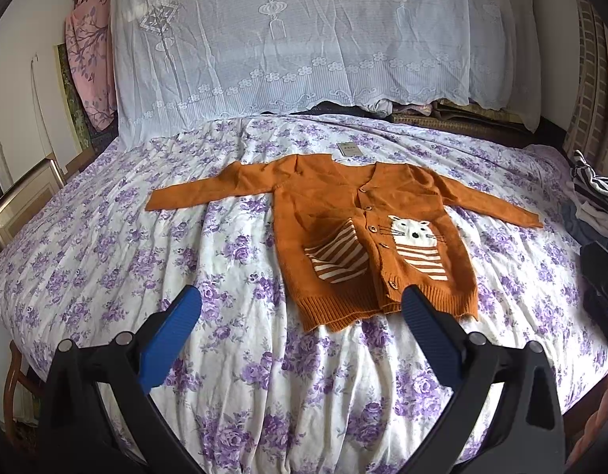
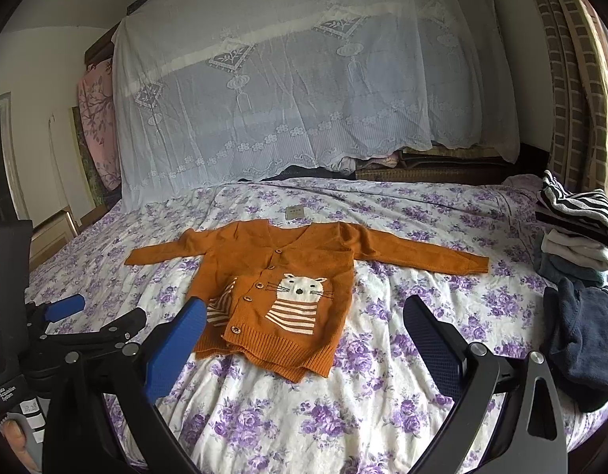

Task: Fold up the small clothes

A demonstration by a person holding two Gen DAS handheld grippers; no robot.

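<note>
- My left gripper [image 1: 300,308]: held low over the near edge of the bed, fingers pointing toward 12 o'clock, jaws spread wide and released, nothing between them. Its right blue pad [image 1: 426,328] overlaps the hem of the cardigan in view; I cannot tell whether it touches.
- My right gripper [image 2: 304,316]: same low, forward pose, jaws wide apart and empty. The left gripper shows at its 9 o'clock [image 2: 63,308].
- One orange knit cardigan [image 1: 343,217], the task's thing: flat on the bed, front up, both sleeves stretched out to 9 and 3 o'clock, neck toward 12 o'clock. Cat motif, one; striped pocket, one; wooden buttons, five visible in the left wrist view.
- One paper tag [image 1: 350,149] at the collar, at 12 o'clock of the cardigan.
- One floral bedsheet [image 1: 185,256], white with purple roses, under everything.
- One pile of clothes [image 2: 576,237] at 3 o'clock on the bed edge, well apart from the cardigan: a striped piece on top, a dark navy piece [image 2: 584,335] nearest me.
- One white lace cloth [image 2: 304,98] draped over the far end at 12 o'clock.
</note>
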